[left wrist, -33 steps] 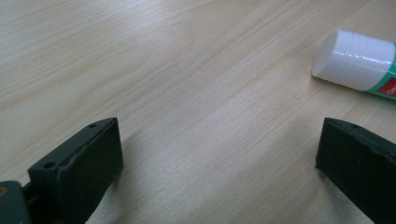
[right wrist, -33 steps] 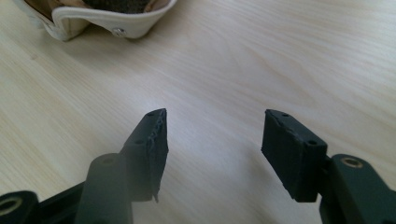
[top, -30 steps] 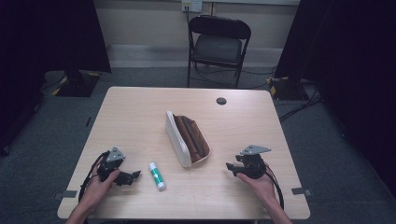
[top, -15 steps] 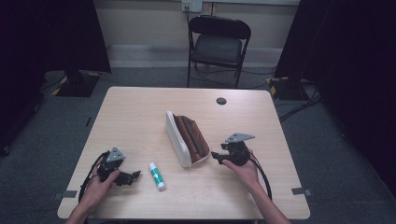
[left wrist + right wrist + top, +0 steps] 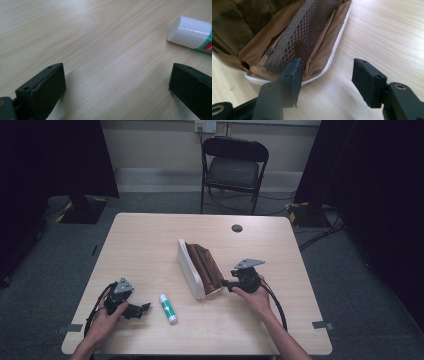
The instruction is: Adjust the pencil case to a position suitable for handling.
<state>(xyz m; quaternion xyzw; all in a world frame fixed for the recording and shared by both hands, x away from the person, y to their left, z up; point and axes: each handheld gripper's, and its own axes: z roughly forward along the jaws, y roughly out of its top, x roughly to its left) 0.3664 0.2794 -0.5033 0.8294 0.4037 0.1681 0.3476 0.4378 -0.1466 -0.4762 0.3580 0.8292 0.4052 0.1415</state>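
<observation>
I work at a table (image 5: 150, 245) with an open pouch (image 5: 200, 267) lying near its middle, the brown lining and mesh pocket facing up and the white edge toward me. A glue stick (image 5: 168, 308) lies on the wood just left of it, apart from it, white cap end nearest my left gripper (image 5: 145, 307).

My right gripper (image 5: 225, 283) sits at the pouch's near right corner. Its jaws are spread about halfway, with nothing pinched: in the right gripper view one pad (image 5: 292, 75) overlaps the white rim (image 5: 337, 47) and the other hangs over bare wood. They have just opened a little. I judge the aim is to grip that rim and steady the pouch. The risk here is the soft wall: if I close with only one pad past the edge, the fabric may fold away and I catch nothing, or I shove the whole pouch across the table. Biting too deep could snag the mesh or the zip pull (image 5: 270, 51) instead.

My left gripper rests low on the table, jaws spread wide and empty, the glue stick just beyond its right pad (image 5: 190, 87). The stick is round and lying on its side, so a nudge from one pad before the other arrives could roll it away, perhaps out of easy reach.
</observation>
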